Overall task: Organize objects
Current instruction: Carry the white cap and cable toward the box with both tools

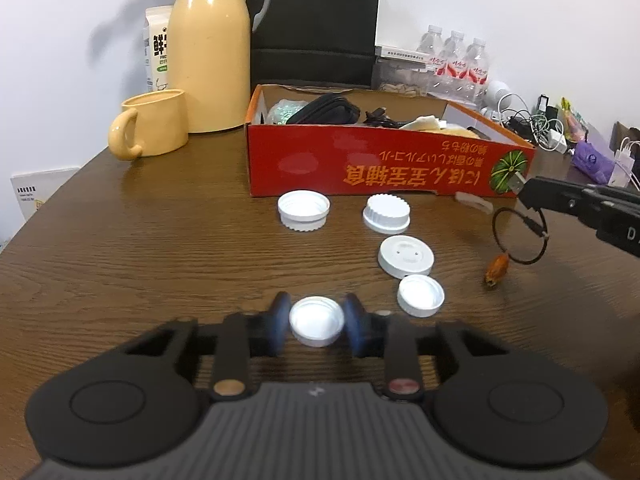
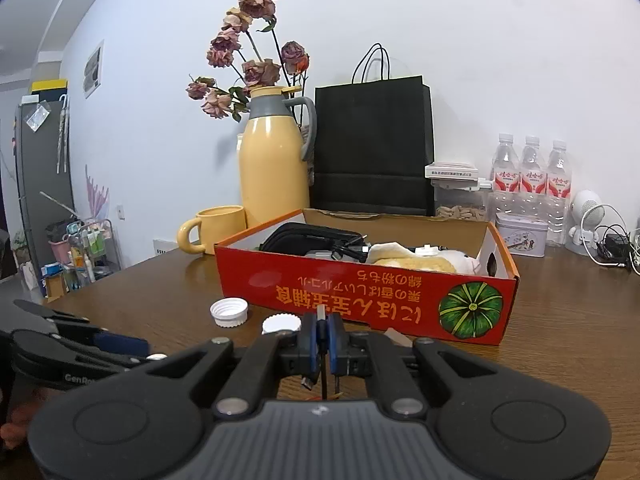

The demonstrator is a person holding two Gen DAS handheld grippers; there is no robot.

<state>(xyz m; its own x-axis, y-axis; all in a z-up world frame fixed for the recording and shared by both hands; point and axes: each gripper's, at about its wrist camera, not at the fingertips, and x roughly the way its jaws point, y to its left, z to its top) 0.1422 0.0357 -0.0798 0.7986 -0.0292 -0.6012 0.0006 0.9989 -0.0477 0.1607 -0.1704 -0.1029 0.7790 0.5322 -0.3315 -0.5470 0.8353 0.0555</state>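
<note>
left gripper [image 1: 317, 326]: my jaws are around the small white cap [image 1: 316, 320], bottom centre of the left view, blue pads [image 1: 280, 320] at its rim on both sides; contact looks made, though blur keeps me from being sure.
right gripper [image 2: 323, 344]: jaws together, clamped on the short USB cable [image 2: 320, 322]; plug sticks up between the pads, the loop dangles below, right edge of the left view.
target: red cardboard box [image 2: 360, 292], open top, upper middle of both views, already holding a black pouch, cords and cloth.
risk, cap: shallow grip on a low rim; it could squirt out or tilt when I lift.
risk, cable: the loose loop could snag the box's near wall or drag the orange bit [image 1: 496, 270] lying under it.
other caps: four more white lids [image 1: 406, 256] in a row, centre frame between me and the box; a low carry would knock them.
desk [image 1: 140, 260]: yellow mug [image 1: 150, 124] and thermos [image 1: 210, 48] upper left, clear of my path.
far right: water bottles, chargers, tangled wires; not in the way.
</note>
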